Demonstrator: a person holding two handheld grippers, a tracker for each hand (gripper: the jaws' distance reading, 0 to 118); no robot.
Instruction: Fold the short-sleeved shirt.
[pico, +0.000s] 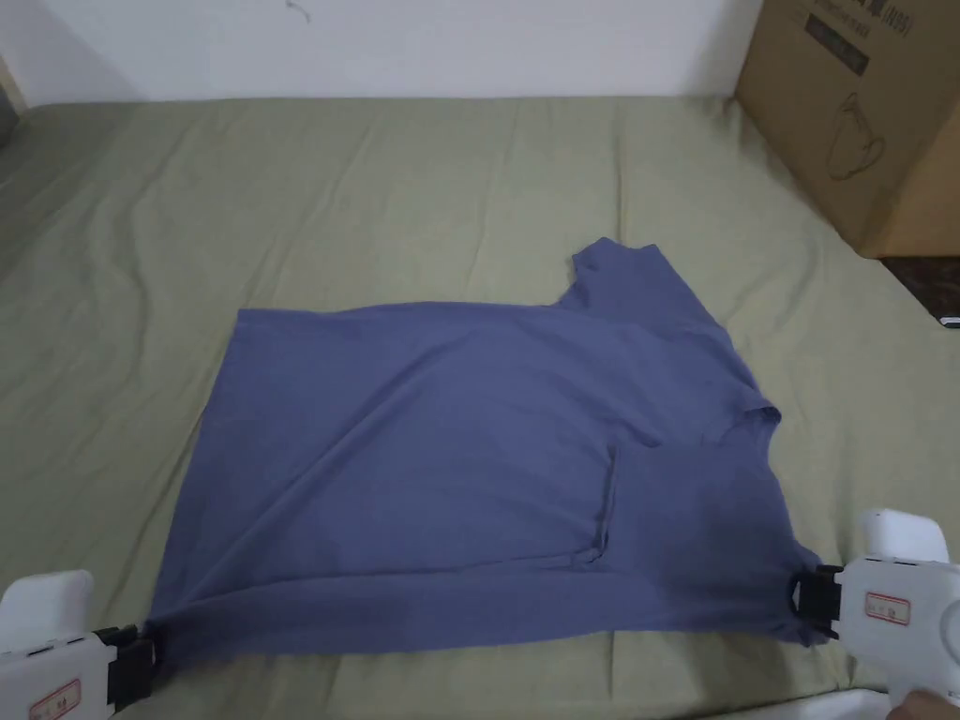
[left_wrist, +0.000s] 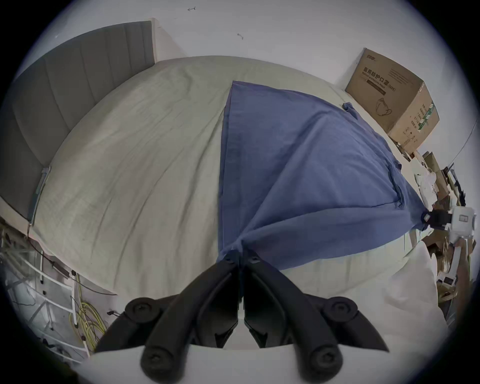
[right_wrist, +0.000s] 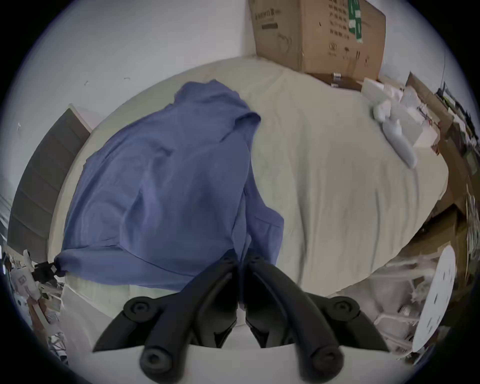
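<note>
A blue short-sleeved shirt (pico: 469, 469) lies spread on the olive-green bed sheet (pico: 375, 187), collar to the right, one sleeve pointing to the far side, the near sleeve folded inward. My left gripper (pico: 141, 656) is shut on the shirt's near left corner, at the hem; its jaws pinch the cloth (left_wrist: 241, 253) in the left gripper view. My right gripper (pico: 808, 600) is shut on the near right corner by the shoulder, and the jaws clamp the fabric (right_wrist: 242, 256) in the right gripper view. The near edge of the shirt stretches taut between both grippers.
A large cardboard box (pico: 862, 112) stands at the bed's far right corner. A grey headboard (left_wrist: 78, 85) runs along the left side. Cables and a white frame (left_wrist: 65, 298) lie on the floor beside the bed. White items (right_wrist: 394, 135) rest at the bed's right edge.
</note>
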